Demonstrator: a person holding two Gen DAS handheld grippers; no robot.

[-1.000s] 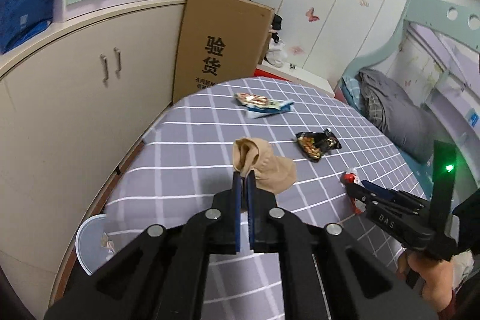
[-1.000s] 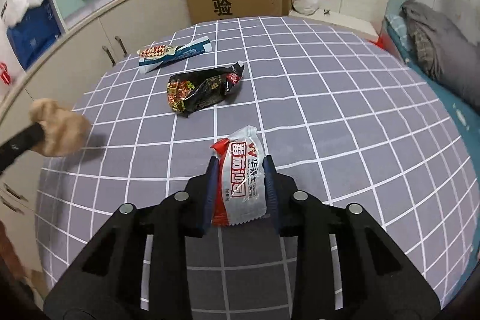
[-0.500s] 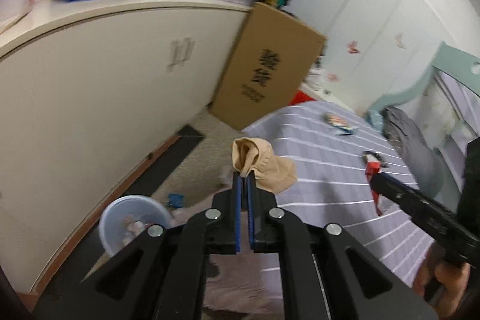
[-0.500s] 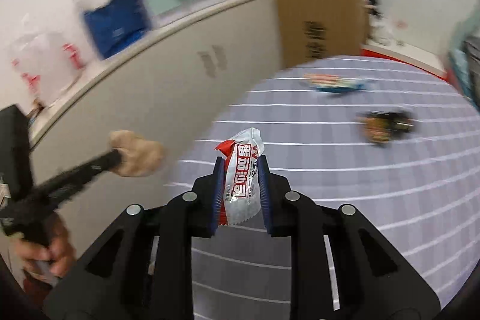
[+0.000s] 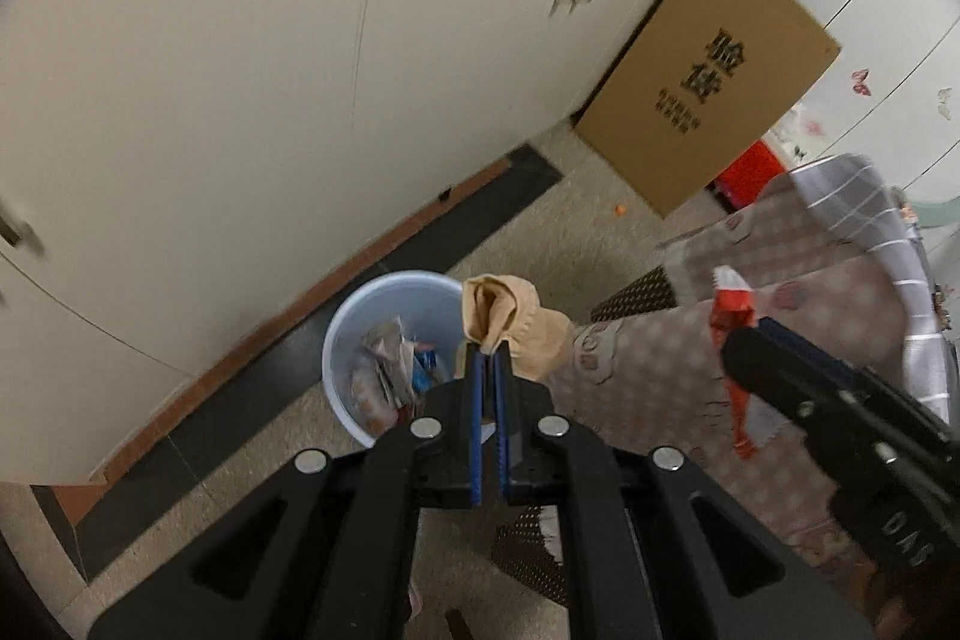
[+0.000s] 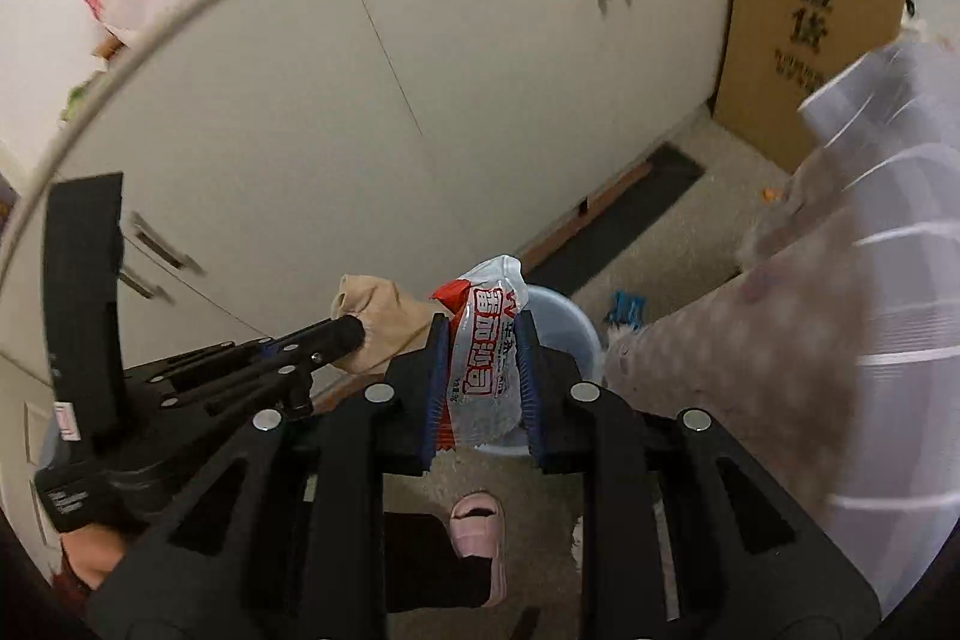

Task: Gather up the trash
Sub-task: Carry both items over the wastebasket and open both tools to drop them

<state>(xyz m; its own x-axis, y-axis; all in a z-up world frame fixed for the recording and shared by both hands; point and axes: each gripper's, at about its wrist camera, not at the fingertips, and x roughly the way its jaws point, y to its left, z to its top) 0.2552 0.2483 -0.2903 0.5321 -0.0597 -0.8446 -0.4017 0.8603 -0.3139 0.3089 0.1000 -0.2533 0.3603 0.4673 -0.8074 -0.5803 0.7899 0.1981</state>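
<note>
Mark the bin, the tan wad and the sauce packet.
bin (image 5: 360, 322), left wrist view, inner wall.
tan wad (image 5: 528, 328), left wrist view, its middle.
sauce packet (image 6: 483, 340), right wrist view, printed face.

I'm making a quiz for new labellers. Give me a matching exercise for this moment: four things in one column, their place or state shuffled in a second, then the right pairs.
Things:
1. tan crumpled wad
2. red and white snack packet
3. pale blue bin
4. cardboard box

Place or state:
A. on the floor, wrappers inside
B. leaning against the white cabinet
C. pinched by the left gripper
D. clamped in the right gripper

Pairs: 1-C, 2-D, 3-A, 4-B
</note>
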